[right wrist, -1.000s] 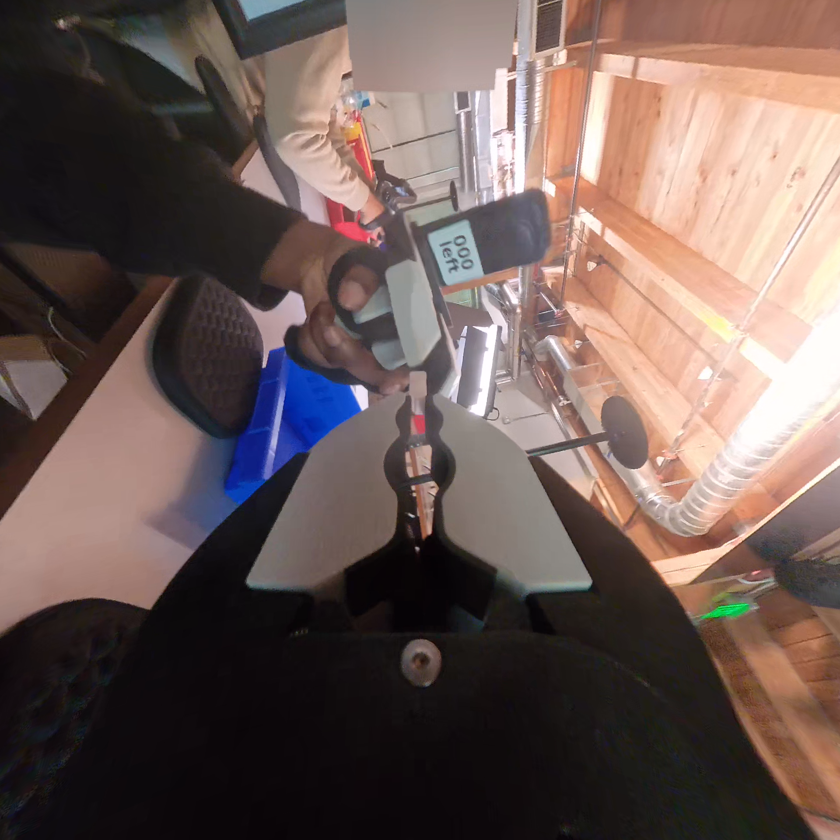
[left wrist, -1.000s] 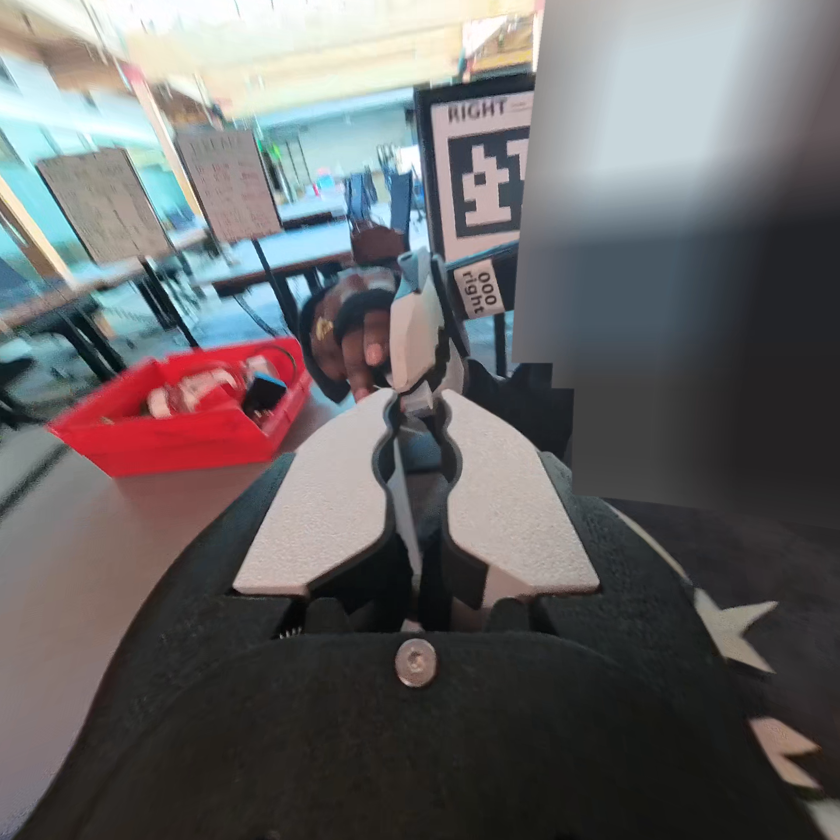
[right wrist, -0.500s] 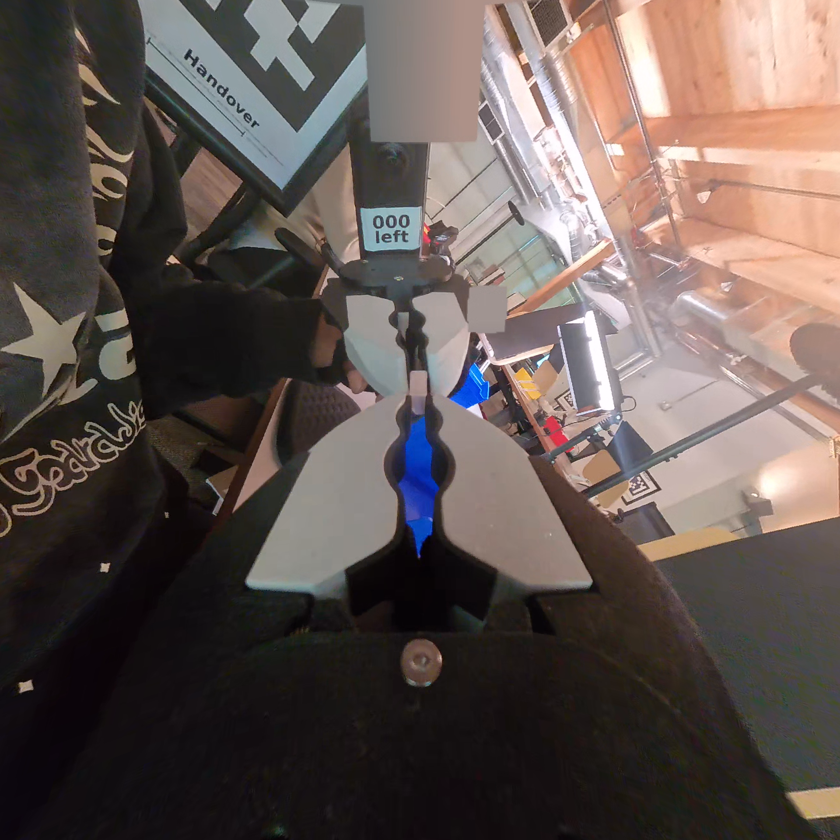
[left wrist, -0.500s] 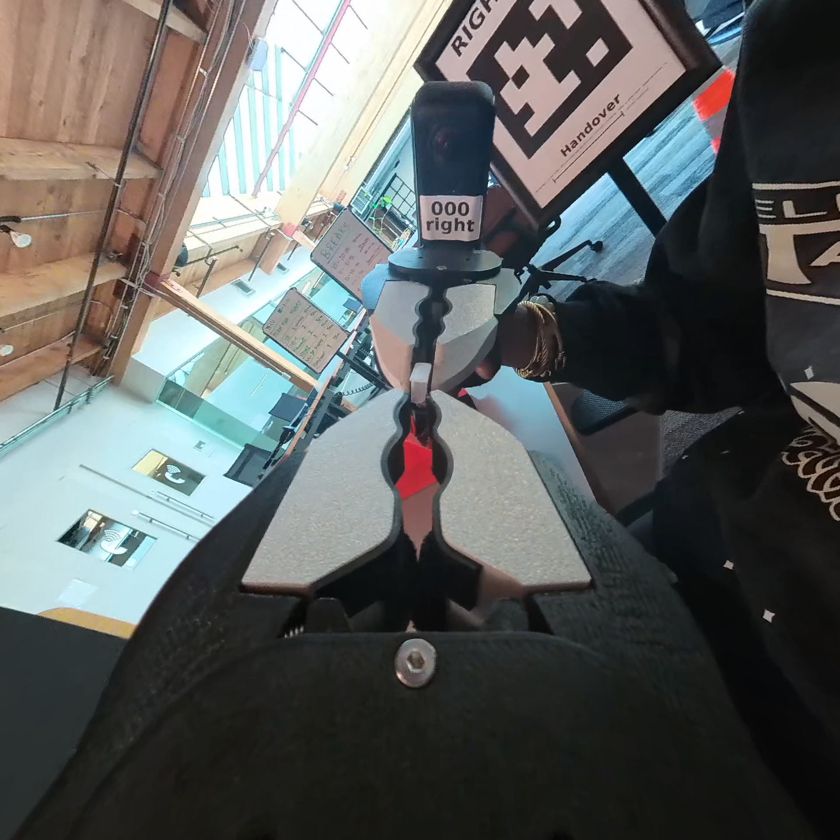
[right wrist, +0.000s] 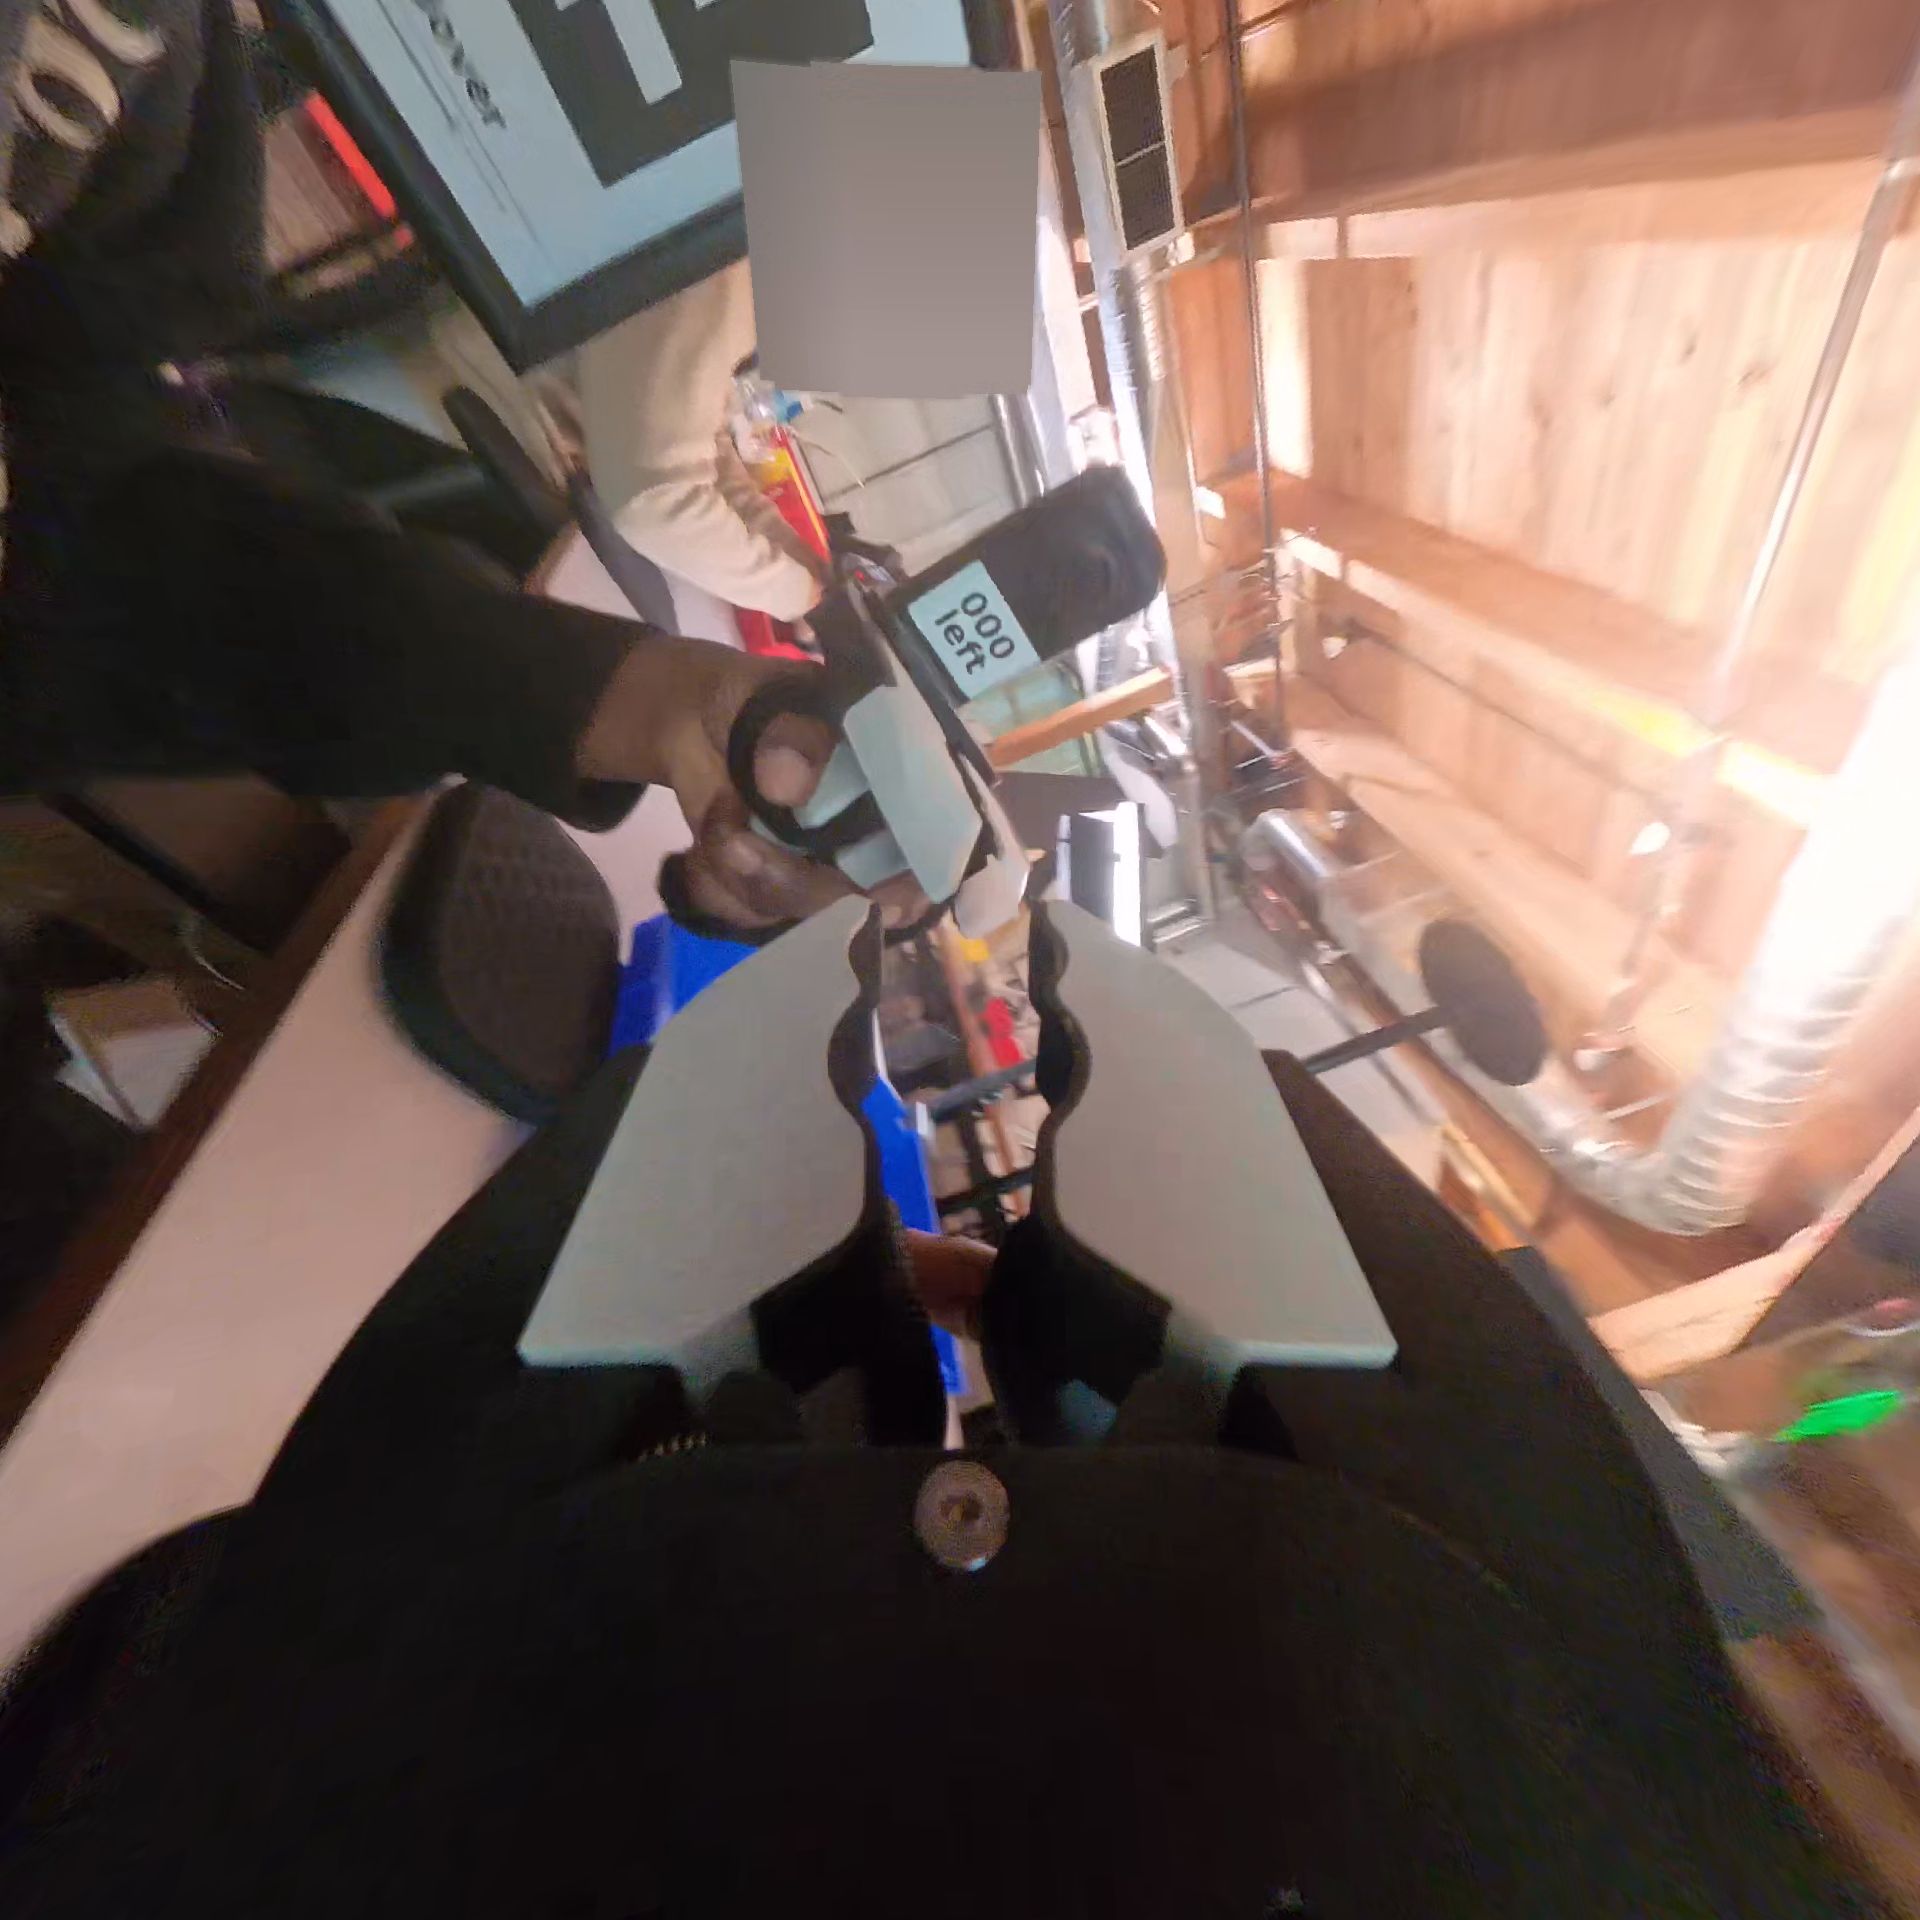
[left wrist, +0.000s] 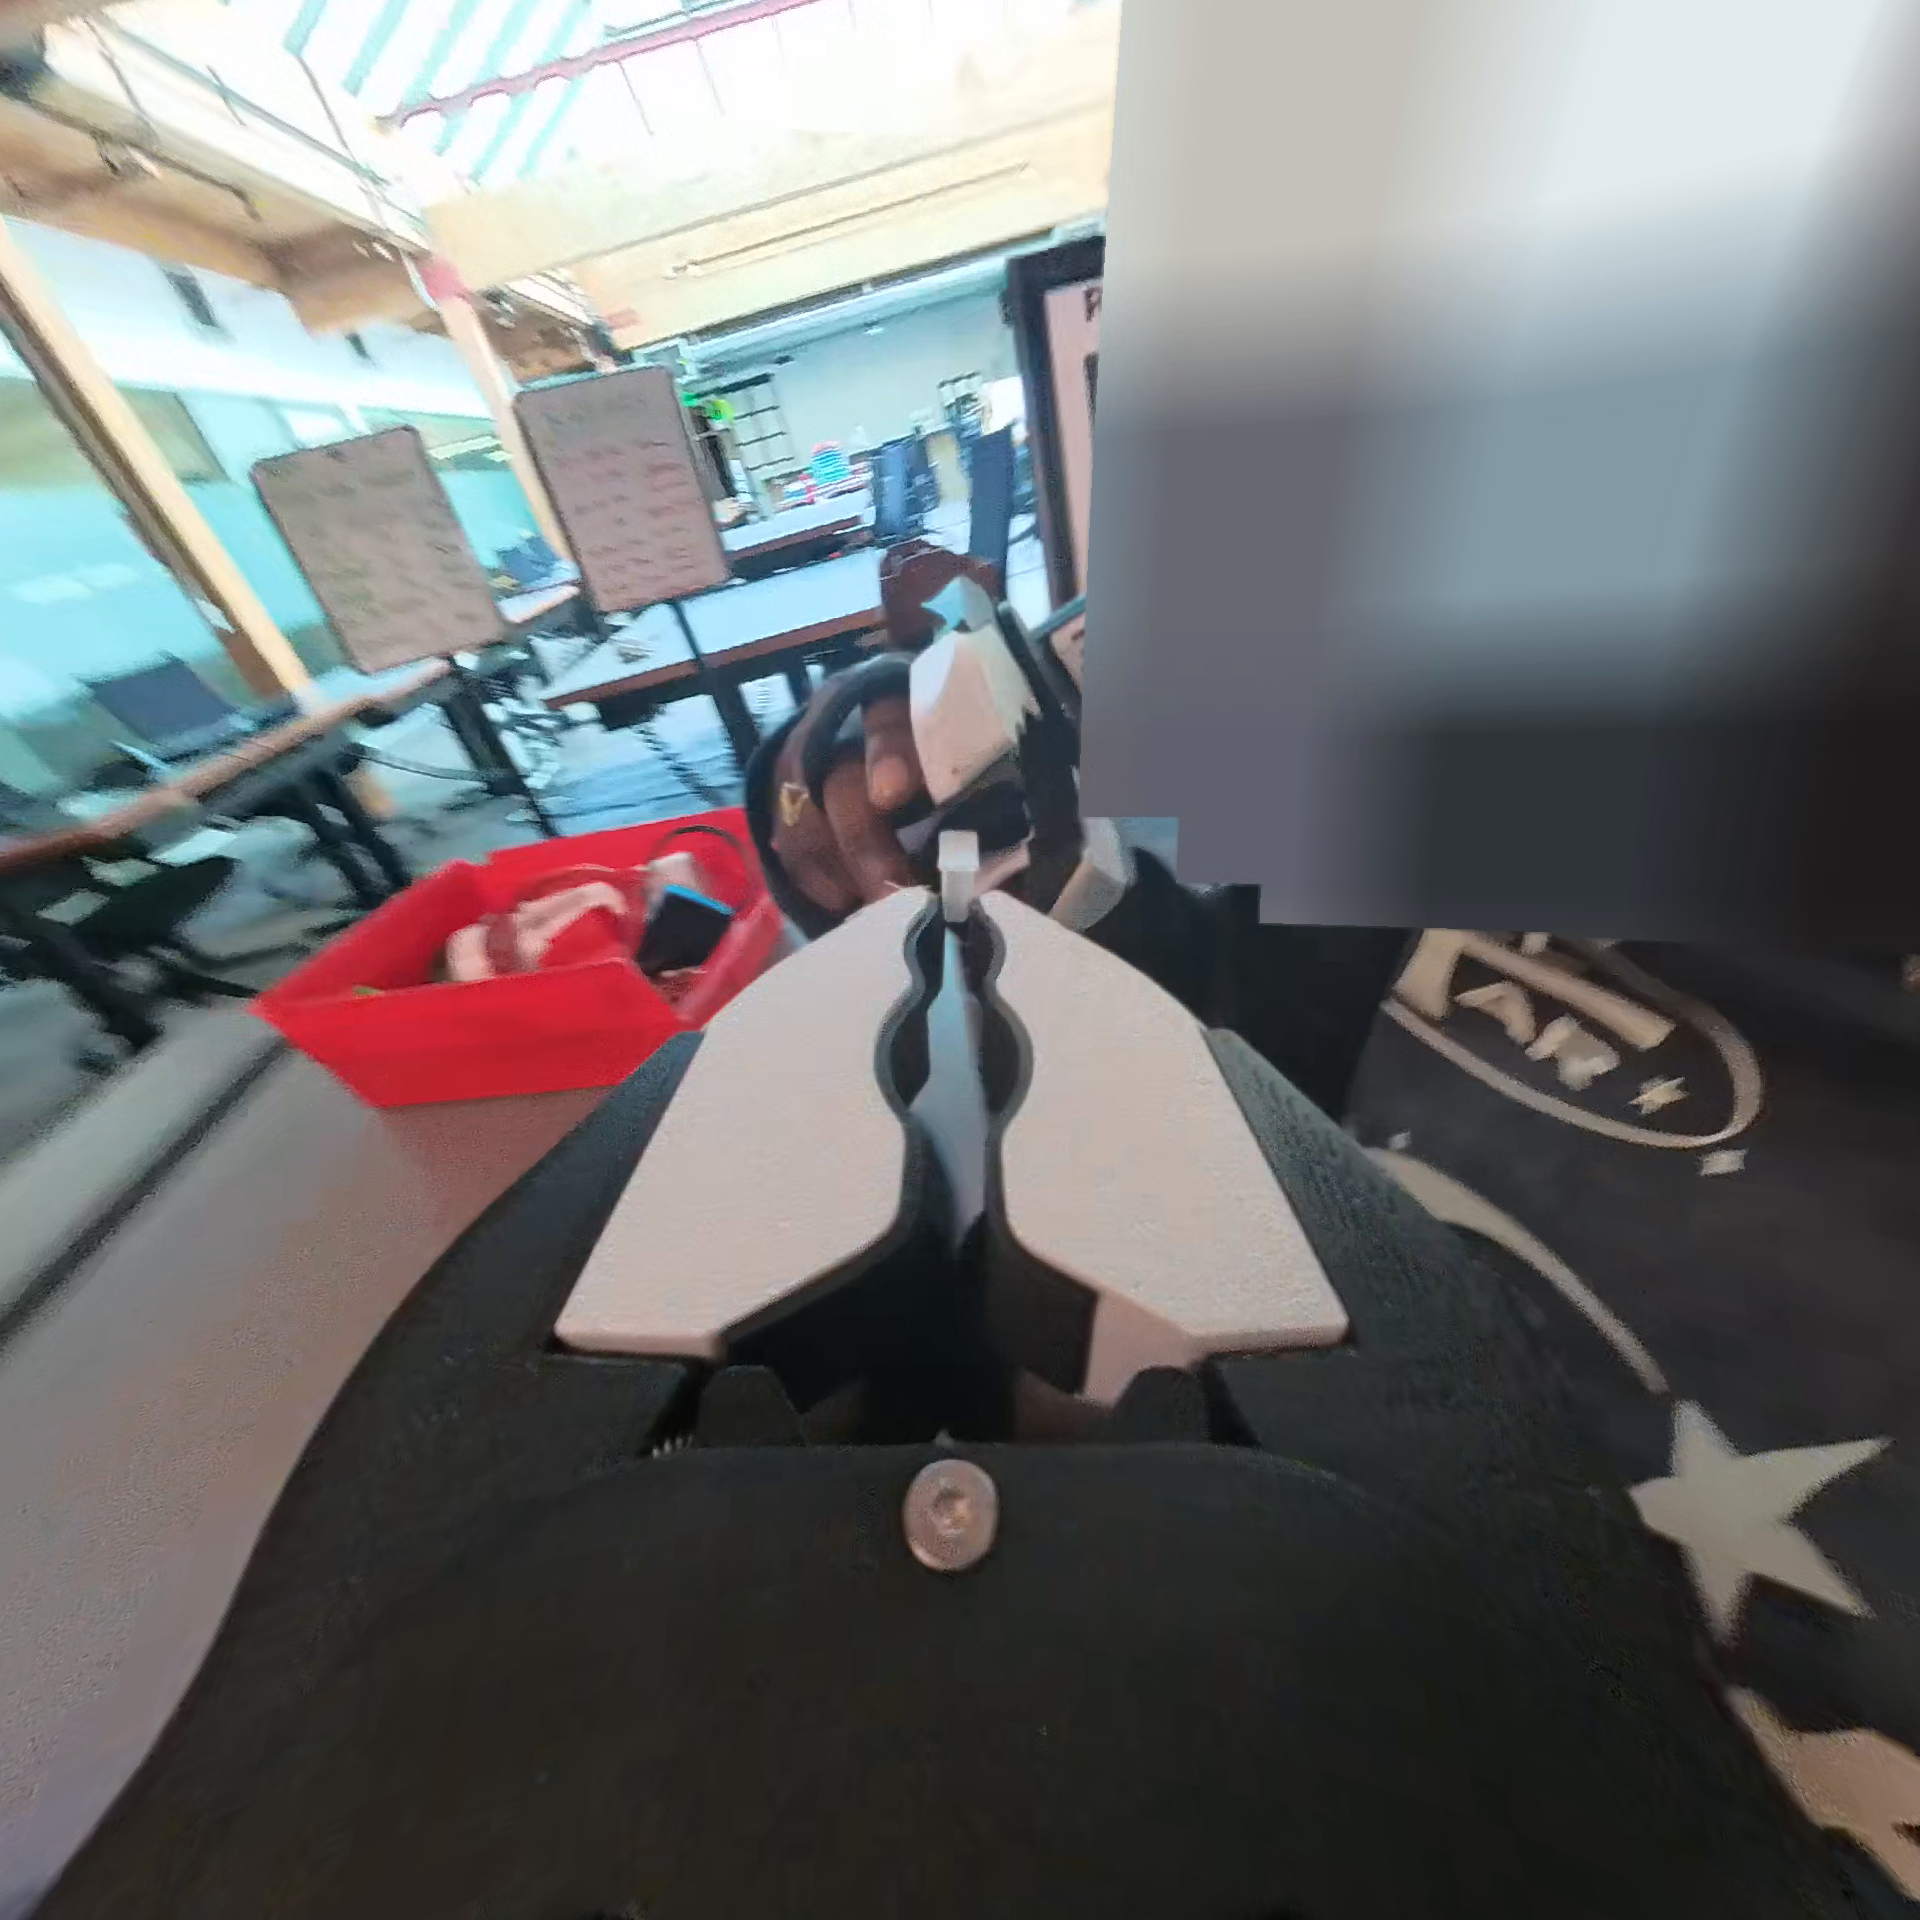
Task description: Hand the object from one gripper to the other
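left wrist view: left gripper (left wrist: 957,906) clamped on small white object (left wrist: 957,860) at fingertips; red bin (left wrist: 488,1023) held blurred items | right wrist view: right gripper (right wrist: 953,920) parted, empty; blue bin (right wrist: 665,982) contents hidden.

Pale grey tongs (left wrist: 956,914) on black textured bodies, one silver screw (left wrist: 950,1513); black sleeve (right wrist: 312,644), seemingly knit.

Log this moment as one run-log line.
left tool: shut on small white piece | right tool: open, empty | handover: piece with left
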The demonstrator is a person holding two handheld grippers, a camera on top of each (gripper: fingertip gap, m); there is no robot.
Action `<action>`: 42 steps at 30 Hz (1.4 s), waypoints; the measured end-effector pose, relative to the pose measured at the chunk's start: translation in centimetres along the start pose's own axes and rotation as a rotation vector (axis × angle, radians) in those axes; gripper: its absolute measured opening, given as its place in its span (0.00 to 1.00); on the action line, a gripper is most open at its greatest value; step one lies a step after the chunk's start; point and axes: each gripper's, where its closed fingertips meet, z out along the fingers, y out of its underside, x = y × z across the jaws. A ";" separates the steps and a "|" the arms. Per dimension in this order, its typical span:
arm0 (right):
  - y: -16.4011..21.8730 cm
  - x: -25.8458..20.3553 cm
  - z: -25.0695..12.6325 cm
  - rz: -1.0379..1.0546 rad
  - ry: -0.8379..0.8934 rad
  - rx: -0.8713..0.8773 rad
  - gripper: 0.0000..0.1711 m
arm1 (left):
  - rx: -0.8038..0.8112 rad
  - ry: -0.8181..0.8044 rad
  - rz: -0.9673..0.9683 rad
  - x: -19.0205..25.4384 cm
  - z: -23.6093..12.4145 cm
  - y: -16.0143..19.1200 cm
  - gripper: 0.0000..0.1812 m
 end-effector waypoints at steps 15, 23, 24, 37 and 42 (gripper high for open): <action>1.6 -0.1 0.5 -0.017 0.002 -0.111 0.06 | 0.033 -0.037 0.146 -0.3 0.4 0.4 0.14; 1.1 -0.3 0.1 0.269 -0.101 -0.048 0.06 | -0.046 -0.167 0.583 0.2 0.6 0.4 0.10; 1.1 -0.4 0.1 0.280 -0.110 -0.050 0.06 | -0.049 -0.169 0.593 0.3 0.7 0.4 0.08; 0.8 0.3 0.5 -0.255 0.090 -0.087 0.11 | 0.060 -0.039 -0.087 -1.0 -0.5 -0.9 0.06; 1.9 0.5 1.2 -0.361 0.139 -0.153 0.11 | 0.016 -0.045 -0.183 -1.9 -0.4 0.3 0.06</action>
